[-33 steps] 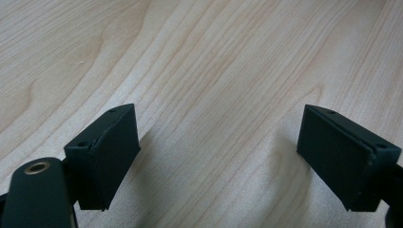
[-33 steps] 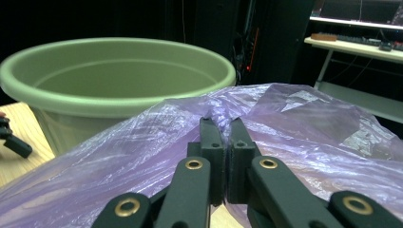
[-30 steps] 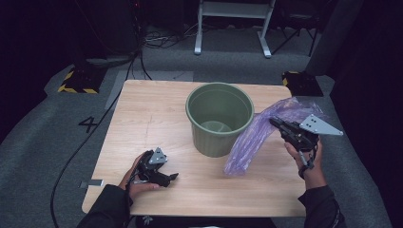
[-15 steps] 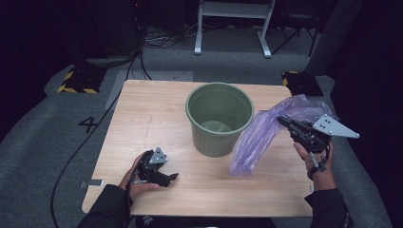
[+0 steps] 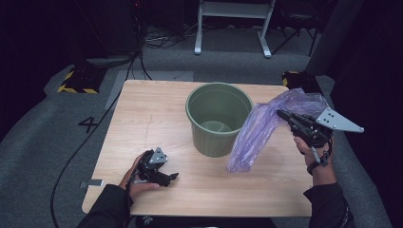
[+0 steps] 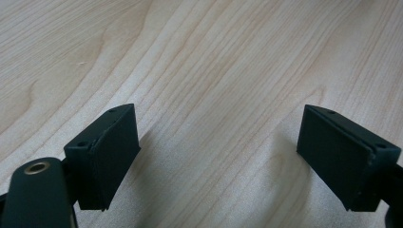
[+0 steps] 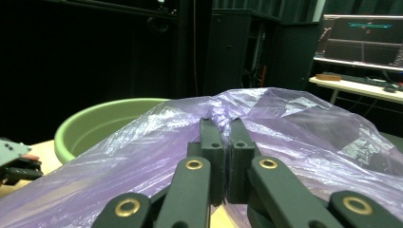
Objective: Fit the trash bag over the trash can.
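Observation:
A green plastic bin [image 5: 219, 118] stands upright in the middle of the wooden table [image 5: 152, 118]. To its right a purple plastic bag [image 5: 259, 128] hangs from my right gripper [image 5: 284, 115], whose jaws are shut on the bag's upper edge; the bag's lower end touches the table. In the right gripper view the pinched bag [image 7: 294, 123] drapes over the closed jaws with the bin's rim [image 7: 95, 121] behind. My left gripper [image 5: 166, 176] rests on the table near the front left, open, with bare wood between its pads [image 6: 111, 152].
Grey carpet surrounds the table, with black cables [image 5: 81, 152] trailing along the left. A white metal stand [image 5: 233, 26] is behind the table, and yellow-black striped blocks [image 5: 76, 83] lie on the floor at the left.
My right gripper has lifted and shifted right, drawing the purple bag higher beside the bin. The left gripper stays where it was.

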A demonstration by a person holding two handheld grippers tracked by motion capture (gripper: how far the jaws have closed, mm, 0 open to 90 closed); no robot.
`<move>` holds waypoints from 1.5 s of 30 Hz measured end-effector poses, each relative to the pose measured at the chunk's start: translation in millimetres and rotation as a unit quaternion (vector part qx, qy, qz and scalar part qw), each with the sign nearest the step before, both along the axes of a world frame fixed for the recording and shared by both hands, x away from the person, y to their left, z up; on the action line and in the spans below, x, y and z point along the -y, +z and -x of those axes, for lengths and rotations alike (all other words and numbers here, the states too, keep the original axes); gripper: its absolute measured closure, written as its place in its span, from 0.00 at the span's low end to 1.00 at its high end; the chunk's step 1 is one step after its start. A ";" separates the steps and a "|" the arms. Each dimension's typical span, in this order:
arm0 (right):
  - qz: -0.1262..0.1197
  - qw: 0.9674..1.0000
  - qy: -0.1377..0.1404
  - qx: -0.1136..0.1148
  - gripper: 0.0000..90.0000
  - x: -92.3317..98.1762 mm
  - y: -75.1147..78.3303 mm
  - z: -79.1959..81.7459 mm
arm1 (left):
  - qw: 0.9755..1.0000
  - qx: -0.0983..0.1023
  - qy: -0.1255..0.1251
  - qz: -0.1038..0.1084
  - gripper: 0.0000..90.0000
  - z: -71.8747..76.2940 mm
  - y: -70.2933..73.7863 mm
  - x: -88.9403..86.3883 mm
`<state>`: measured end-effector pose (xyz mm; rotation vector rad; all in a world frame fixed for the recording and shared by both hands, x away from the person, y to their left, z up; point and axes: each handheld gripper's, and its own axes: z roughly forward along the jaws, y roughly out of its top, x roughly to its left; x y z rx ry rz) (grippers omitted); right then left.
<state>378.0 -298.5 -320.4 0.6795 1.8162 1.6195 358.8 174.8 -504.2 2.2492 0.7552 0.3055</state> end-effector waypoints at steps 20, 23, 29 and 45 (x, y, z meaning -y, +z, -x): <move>0.019 1.000 -0.010 0.000 0.99 -42.3 27.7 -40.7 | 1.000 -0.001 -0.006 0.001 0.15 -1.7 -0.1 -0.3; 0.023 1.000 -0.012 0.002 0.99 -48.9 32.3 -44.8 | 1.000 -0.001 -0.003 -0.003 0.15 -1.2 0.7 0.3; 0.024 1.000 -0.016 0.000 0.99 -56.9 35.6 -54.3 | 1.000 -0.001 -0.008 -0.003 0.17 0.2 6.2 3.3; 0.033 0.998 -0.047 -0.028 0.99 -59.5 26.5 -84.9 | 0.995 0.072 -0.018 0.066 0.19 14.9 62.0 -0.3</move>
